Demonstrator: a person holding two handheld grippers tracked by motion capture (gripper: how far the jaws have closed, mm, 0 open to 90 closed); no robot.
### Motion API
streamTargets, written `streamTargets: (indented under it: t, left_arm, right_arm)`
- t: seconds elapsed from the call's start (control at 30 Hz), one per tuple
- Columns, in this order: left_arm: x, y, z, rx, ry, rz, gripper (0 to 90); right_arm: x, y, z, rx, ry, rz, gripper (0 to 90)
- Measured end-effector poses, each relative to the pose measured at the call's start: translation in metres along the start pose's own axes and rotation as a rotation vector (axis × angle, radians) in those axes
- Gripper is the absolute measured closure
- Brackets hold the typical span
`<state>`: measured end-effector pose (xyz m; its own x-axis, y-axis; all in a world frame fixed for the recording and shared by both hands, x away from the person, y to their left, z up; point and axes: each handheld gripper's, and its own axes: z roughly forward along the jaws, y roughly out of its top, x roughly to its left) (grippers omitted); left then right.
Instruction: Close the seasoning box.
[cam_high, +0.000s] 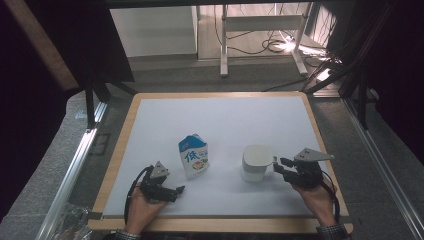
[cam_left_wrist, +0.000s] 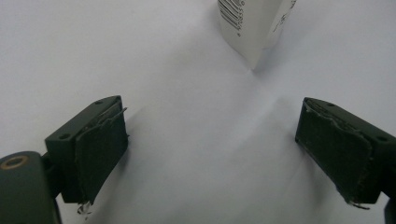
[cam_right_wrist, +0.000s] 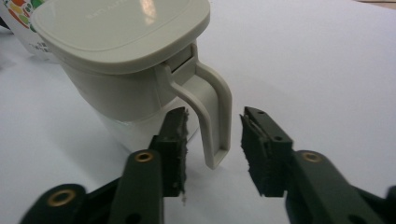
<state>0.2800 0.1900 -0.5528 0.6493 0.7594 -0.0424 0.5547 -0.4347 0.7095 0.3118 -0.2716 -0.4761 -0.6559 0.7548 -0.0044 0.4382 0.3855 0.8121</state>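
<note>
Right gripper view, right tool (cam_right_wrist: 212, 149) part-open astride jug handle (cam_right_wrist: 210, 112), left tool (cam_left_wrist: 212, 154) spread, empty.

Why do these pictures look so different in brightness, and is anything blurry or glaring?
High view: dark surround, white table sheet evenly lit, bright glare on the floor behind. Left gripper view: soft shadows under the left tongs; carton cut off at the top. Right gripper view: right tongs blurred up close; glare on the jug lid.
</note>
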Motion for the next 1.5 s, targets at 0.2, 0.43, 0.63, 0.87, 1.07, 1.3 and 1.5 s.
streamTargets:
  t: [0.2, 0.43, 0.63, 0.87, 1.07, 1.3, 1.5]
  left_arm:
    - [0.000, 0.000, 0.000, 0.000, 0.000, 0.000, 8.7]
    - [0.000, 0.000, 0.000, -0.001, 0.000, 0.000, 8.7]
    - [0.000, 0.000, 0.000, -0.001, 0.000, 0.000, 8.7]
    - [0.000, 0.000, 0.000, -0.001, 0.001, 0.000, 8.7]
    - [0.000, 0.000, 0.000, -0.001, 0.001, 0.001, 8.7]
    - [0.000, 0.000, 0.000, 0.000, 0.001, 0.003, 8.7]
    - [0.000, 0.000, 0.000, 0.000, 0.001, 0.002, 8.7]
  right_arm:
    - [0.003, -0.004, -0.008, 0.018, -0.016, -0.013, 49.3]
    - [0.006, -0.014, -0.010, 0.039, -0.036, 0.000, 40.9]
    - [0.009, -0.023, -0.008, 0.053, -0.050, 0.012, 37.7]
    - [0.018, -0.036, 0.002, 0.083, -0.076, 0.006, 28.9]
    - [0.023, -0.045, 0.010, 0.092, -0.052, 0.042, 27.2]
    - [0.030, -0.057, 0.021, 0.091, -0.092, 0.016, 24.4]
    - [0.033, -0.061, 0.022, 0.057, -0.107, 0.019, 22.9]
